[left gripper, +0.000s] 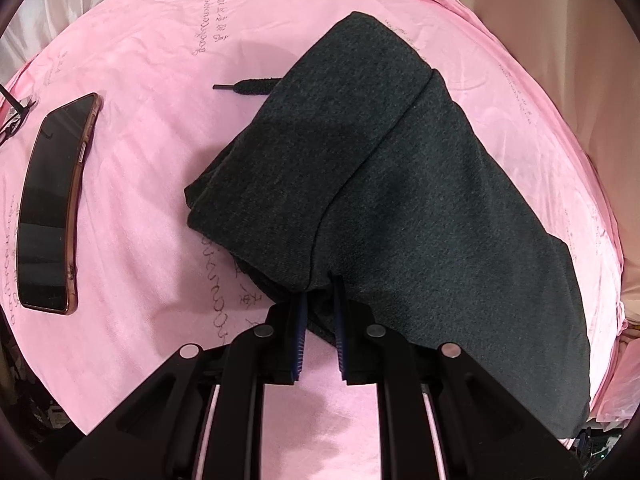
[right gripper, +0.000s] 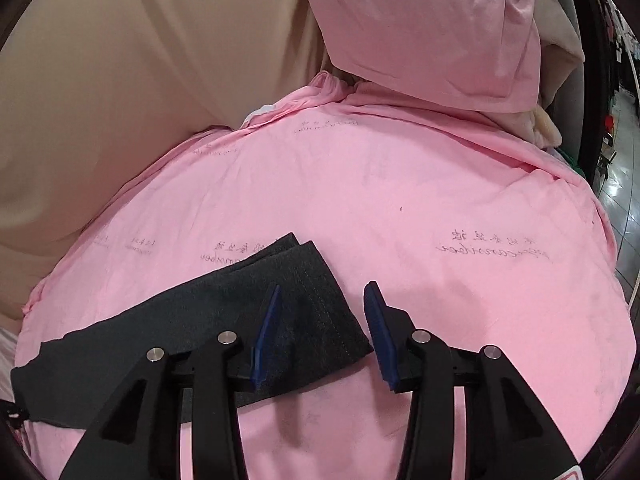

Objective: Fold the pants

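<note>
- Down at the left gripper [left gripper: 321, 294], the two blue pads [left gripper: 301, 320] are sitting close together and pinching a fold of the dark grey pants [left gripper: 360, 184], so that the cloth is rising into a peak at the fingertips.
- From that pinch, the pants are spreading away across the pink sheet [left gripper: 140, 100], with one folded layer lying over another along a visible seam line.
- Pointing steeply down at the bed, the left gripper is showing its black arms across the lower part of its view.
- Over on the other side, the right gripper [right gripper: 322, 304] is standing with its blue pads [right gripper: 268, 328] apart and nothing clamped between them; the hem end of the pants [right gripper: 280, 300] is lying flat on the sheet [right gripper: 400, 184] under and beyond the left-hand pad.
- Angled less steeply, the right gripper is looking across the sheet toward a pink pillow [right gripper: 420, 28].
- Beside the pants, a black drawstring tip [left gripper: 244, 86] is poking out onto the sheet.
- Well to the left of the pants, a smartphone [left gripper: 52, 200] in a rose-gold case is lying screen up, apart from the cloth.
- Behind the sheet's edge, beige fabric [right gripper: 120, 80] is filling the background.
</note>
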{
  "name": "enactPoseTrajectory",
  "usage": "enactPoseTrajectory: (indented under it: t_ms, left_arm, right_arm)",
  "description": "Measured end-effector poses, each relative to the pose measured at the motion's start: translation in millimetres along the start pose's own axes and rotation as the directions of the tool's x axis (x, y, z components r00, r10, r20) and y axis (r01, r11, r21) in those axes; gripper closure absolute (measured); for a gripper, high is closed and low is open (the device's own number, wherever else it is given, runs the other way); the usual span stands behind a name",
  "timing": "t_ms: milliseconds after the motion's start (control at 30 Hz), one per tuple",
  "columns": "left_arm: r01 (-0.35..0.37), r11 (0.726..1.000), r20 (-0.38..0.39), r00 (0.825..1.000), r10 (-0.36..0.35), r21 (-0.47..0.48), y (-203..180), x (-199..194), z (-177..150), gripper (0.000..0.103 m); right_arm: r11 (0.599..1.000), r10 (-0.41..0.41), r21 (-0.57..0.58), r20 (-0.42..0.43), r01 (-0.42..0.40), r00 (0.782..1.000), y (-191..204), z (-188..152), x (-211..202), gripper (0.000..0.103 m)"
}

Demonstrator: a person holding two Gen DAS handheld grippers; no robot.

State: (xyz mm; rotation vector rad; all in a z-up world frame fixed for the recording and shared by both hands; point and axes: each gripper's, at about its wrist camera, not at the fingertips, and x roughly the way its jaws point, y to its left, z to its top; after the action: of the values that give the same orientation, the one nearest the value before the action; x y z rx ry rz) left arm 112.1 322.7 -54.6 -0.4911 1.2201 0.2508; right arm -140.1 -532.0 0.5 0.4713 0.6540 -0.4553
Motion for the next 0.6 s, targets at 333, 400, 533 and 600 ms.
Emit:
enactPoseTrajectory:
  t_ms: [333, 400, 533, 600]
  left_arm:
    - [0.088, 0.989, 0.19, 0.976, -0.109, 0.118, -37.9, -84.1, -44.0, 0.091]
    - [0.098, 0.978, 0.144, 0.982, -0.126, 0.187, -60.5, -77.2, -55.0, 0.083]
    - [0.219, 0.939, 0.023, 0.972, -0.233, 0.263, -97.6, -57.7, -86.9, 0.08]
    - [0.288, 0.913, -0.026, 0.956, -0.293, 0.289, -114.7, -49.5, -104.9, 0.074]
  right_arm:
    - [0.911, 0.135, -0.368, -0.159, -0.185, 0.978, 149.4, -62.0, 18.4, 0.097]
    - [0.888, 0.196, -0.374, -0.217, -0.267, 0.956, 188.5, -88.1, 20.6, 0.096]
    - [0.725, 0.423, -0.425, -0.347, -0.542, 0.837, 273.7, -142.7, -21.0, 0.071]
    - [0.639, 0.519, -0.348, -0.463, -0.686, 0.719, 311.3, -170.8, -28.5, 0.063]
